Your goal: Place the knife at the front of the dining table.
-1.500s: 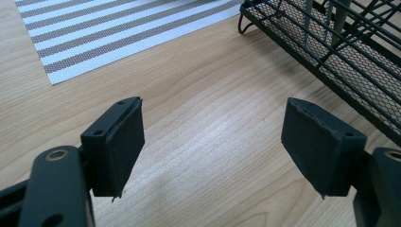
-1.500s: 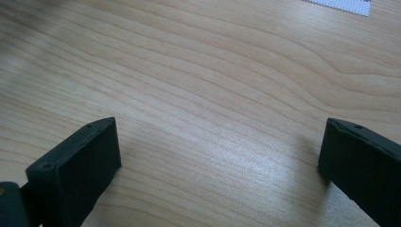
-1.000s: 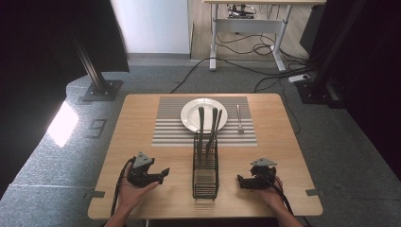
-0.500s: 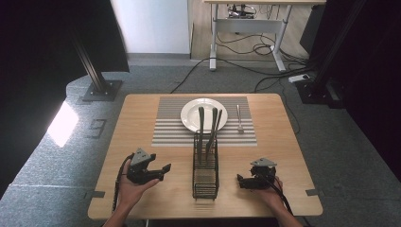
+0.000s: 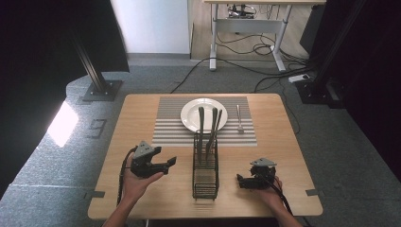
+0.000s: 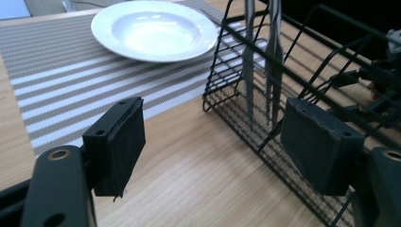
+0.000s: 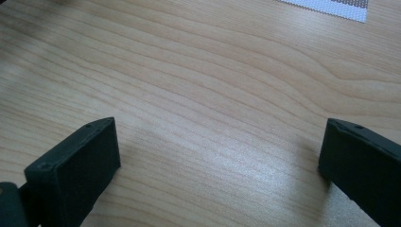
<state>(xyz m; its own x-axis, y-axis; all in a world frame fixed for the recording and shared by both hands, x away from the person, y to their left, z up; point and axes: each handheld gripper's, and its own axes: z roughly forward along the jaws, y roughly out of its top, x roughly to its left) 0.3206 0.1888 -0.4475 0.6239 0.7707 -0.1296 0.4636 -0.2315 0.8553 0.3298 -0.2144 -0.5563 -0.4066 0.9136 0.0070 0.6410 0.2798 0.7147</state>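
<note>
A black wire basket (image 5: pixel 205 165) stands at the table's middle front, with three grey utensils (image 5: pixel 208 125) upright in its far end. Behind it a white plate (image 5: pixel 204 115) rests on a striped placemat (image 5: pixel 170 127), and a fork (image 5: pixel 239 118) lies to the plate's right. My left gripper (image 5: pixel 171 161) is held open just left of the basket, its jaws pointing at it. In the left gripper view the open left gripper (image 6: pixel 213 137) frames the basket (image 6: pixel 302 80), the utensils (image 6: pixel 265 56) and the plate (image 6: pixel 153 28). My right gripper (image 5: pixel 246 181) rests open, right of the basket, over bare wood (image 7: pixel 220 156).
The wooden table (image 5: pixel 283 142) has bare surface on both sides of the basket. A corner of the placemat (image 7: pixel 331 7) shows at the top of the right gripper view. Cables and a desk frame (image 5: pixel 246 28) lie on the floor beyond the table.
My left gripper has moved a little to the right, towards the basket, and risen slightly. The right gripper has stayed where it was.
</note>
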